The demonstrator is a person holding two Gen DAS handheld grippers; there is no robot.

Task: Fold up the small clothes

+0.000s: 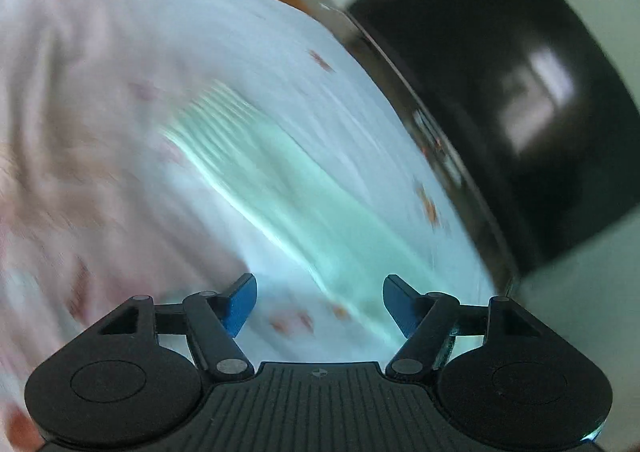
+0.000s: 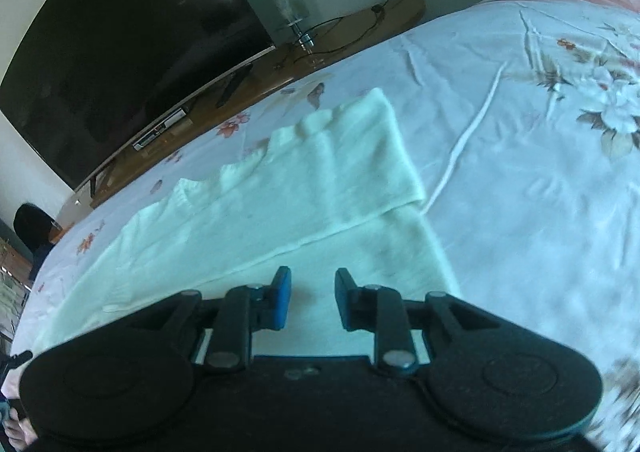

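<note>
A pale mint-white knitted garment point(image 2: 288, 192) lies flat on the floral bedsheet point(image 2: 520, 172), with one layer folded over along a diagonal edge. My right gripper point(image 2: 313, 298) is open and empty, just above the garment's near part. In the left wrist view the picture is heavily motion-blurred; the garment point(image 1: 288, 180) shows as a mint streak on the sheet. My left gripper point(image 1: 319, 302) is wide open and empty above the sheet, with the garment's end near its right finger point(image 1: 400, 304).
A large dark TV point(image 2: 120, 52) stands on a wooden stand point(image 2: 360, 28) along the bed's far edge, with a glass lamp point(image 2: 284, 0) and cables. The TV also shows in the left wrist view point(image 1: 500, 100). A pink cover point(image 1: 80, 92) lies on the bed's left.
</note>
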